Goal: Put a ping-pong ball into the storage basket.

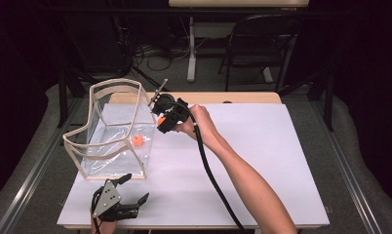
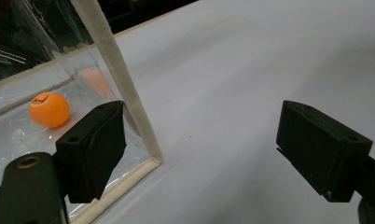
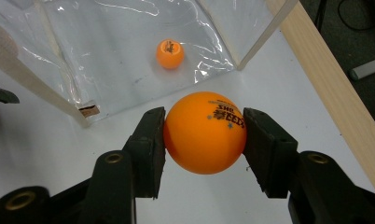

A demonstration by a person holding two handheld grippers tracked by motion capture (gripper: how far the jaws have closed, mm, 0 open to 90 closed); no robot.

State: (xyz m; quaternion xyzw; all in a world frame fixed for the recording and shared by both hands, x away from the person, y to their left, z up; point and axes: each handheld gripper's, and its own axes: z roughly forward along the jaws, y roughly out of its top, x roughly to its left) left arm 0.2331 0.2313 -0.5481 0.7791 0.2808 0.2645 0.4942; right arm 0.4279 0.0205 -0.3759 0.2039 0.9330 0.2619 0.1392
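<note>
My right gripper (image 3: 204, 135) is shut on an orange ping-pong ball (image 3: 205, 138), held above the white table just outside the clear bag. From above, that right gripper (image 1: 161, 123) hangs at the bag's right rim with the held ball (image 1: 161, 121) showing orange. A second orange ball (image 1: 137, 141) lies on the floor of the clear plastic bag (image 1: 99, 131) with cream edging; the same ball inside (image 3: 170, 53) (image 2: 49, 109) is seen through the plastic. My left gripper (image 1: 135, 190) rests near the table's front left edge, open, its jaws either side of the bag's near corner (image 2: 146, 154) without touching it.
The white table board (image 1: 262, 161) stretches to the right, with a wooden strip (image 1: 243, 97) along its far edge. A black cable (image 1: 211, 175) trails along the person's forearm. A folding chair (image 1: 262, 44) and a table leg stand on the floor beyond.
</note>
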